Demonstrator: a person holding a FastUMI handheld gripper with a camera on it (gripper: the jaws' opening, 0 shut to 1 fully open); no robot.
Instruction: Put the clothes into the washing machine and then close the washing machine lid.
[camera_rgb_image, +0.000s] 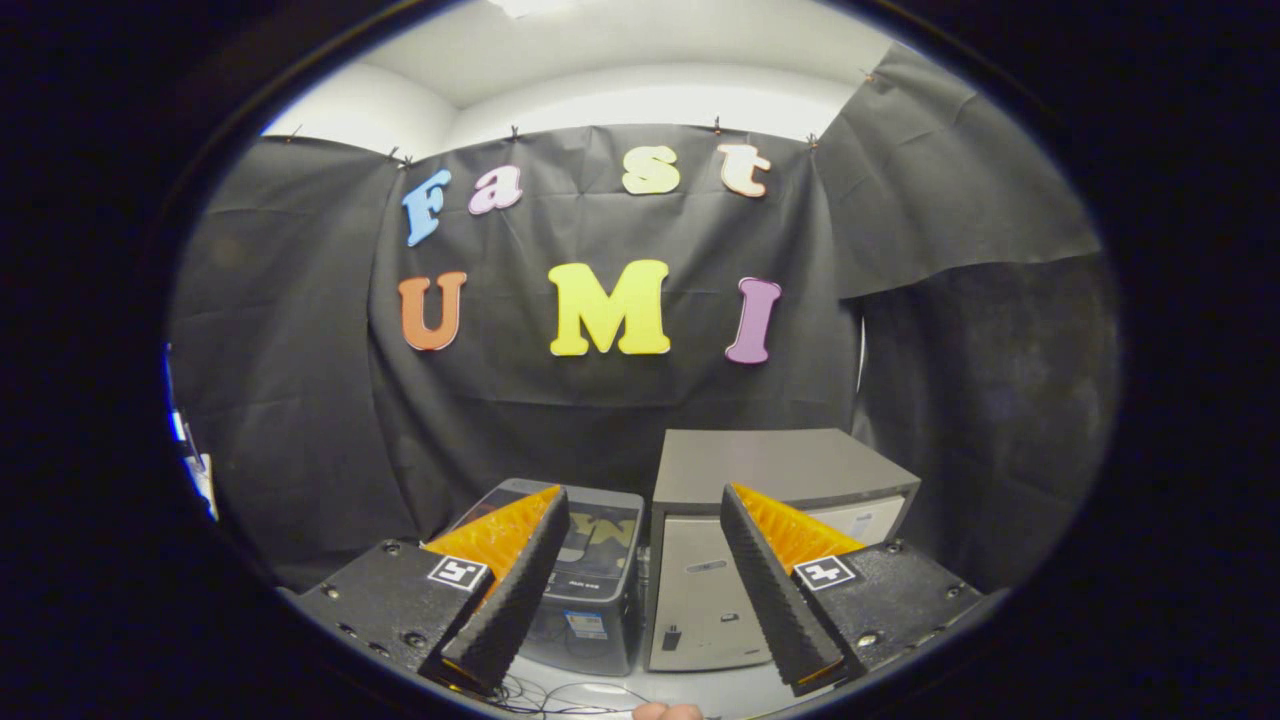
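Note:
My gripper (643, 492) is held up in the air, open, with a wide gap and nothing between its fingers. Just beyond the fingers stands a small dark top-loading washing machine (592, 592) on a white surface. Its glossy lid (606, 522) lies flat and looks shut, reflecting the booth wall. My left finger (512, 575) covers the machine's left side.
A grey box-shaped cabinet (782, 466) with a pale front door stands right beside the washing machine, partly behind my right finger. Thin cables (560, 695) lie on the white surface in front. A person's fingertip (665, 712) pokes in below the fingers. Black cloth walls close the booth behind.

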